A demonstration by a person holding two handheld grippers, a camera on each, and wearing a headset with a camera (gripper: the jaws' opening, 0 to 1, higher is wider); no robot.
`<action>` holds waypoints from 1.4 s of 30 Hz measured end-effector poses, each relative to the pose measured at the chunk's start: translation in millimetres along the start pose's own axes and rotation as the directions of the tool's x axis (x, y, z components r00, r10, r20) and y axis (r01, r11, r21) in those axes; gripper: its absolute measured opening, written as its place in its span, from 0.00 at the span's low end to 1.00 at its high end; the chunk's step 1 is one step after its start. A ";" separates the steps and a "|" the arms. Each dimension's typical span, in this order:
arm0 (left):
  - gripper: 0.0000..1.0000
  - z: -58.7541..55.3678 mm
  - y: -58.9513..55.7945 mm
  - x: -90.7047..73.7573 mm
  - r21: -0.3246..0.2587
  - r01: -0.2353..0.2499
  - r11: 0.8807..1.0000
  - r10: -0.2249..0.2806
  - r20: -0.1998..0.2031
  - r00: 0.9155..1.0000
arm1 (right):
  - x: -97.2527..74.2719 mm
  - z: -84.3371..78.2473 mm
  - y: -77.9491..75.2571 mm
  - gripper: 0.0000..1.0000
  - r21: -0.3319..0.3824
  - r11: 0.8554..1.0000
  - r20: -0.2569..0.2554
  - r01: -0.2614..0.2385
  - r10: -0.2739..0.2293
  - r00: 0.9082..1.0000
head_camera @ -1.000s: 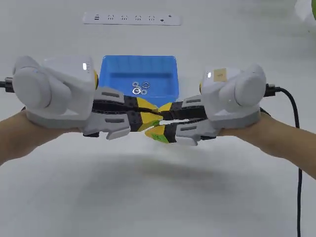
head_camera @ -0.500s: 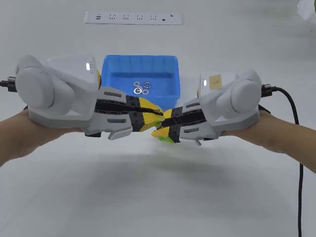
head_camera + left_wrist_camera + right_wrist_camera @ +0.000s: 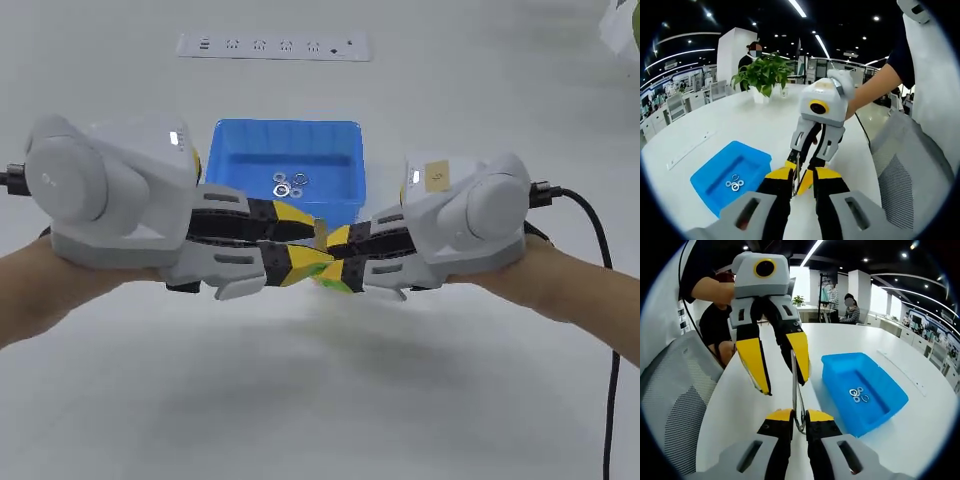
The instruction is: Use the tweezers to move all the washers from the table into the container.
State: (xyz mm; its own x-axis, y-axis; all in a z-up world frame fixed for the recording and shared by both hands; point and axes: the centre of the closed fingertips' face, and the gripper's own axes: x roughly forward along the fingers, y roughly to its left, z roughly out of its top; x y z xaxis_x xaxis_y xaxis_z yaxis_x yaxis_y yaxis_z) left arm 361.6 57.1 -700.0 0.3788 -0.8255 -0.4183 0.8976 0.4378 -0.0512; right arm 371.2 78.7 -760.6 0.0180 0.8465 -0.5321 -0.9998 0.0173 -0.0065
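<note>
Blue container (image 3: 335,165) sits at the far middle of the table (image 3: 300,400), and the washers (image 3: 288,184) lie in a tight little cluster on its floor. You've got both grippers nose to nose just in front of it, up off the white top. Your right gripper (image 3: 800,414) has its jaws pressed together on the tweezers (image 3: 794,372), pinching them near their joined end, and the thin metal arms run straight out from those jaws. Your left gripper (image 3: 784,384) faces it with its yellow fingers (image 3: 754,360) spread wide. The tweezers' tips reach up into the gap between them, close by the finger on the container side; whether metal touches that finger you cannot tell from here. In the left gripper view the tweezers show as a thin line between your own two yellow tips, with the right gripper head-on behind them. In the head view the yellow tips of the two grippers overlap, level with each other, left one on the left, right one on the right. A power strip (image 3: 272,45) lies beyond the container, and a black cable (image 3: 592,220) trails from the back of the right gripper down the right side. A potted plant (image 3: 762,72) stands further along the table in the left gripper view.
</note>
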 end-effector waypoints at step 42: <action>0.99 -17.8 1.1 -80.7 -0.183 -0.326 0.928 0.346 0.091 0.934 | -35.8 96.9 -49.4 0.10 -0.124 0.983 0.097 0.133 -0.122 0.988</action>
State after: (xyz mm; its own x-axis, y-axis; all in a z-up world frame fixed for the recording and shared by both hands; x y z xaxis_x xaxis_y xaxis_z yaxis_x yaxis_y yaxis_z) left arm 328.0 130.6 -682.4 0.6848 -0.6519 -0.3258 0.6680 0.7401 -0.0769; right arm 420.3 99.1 -659.2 0.1397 0.8856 -0.4429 -0.9813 0.0639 -0.1818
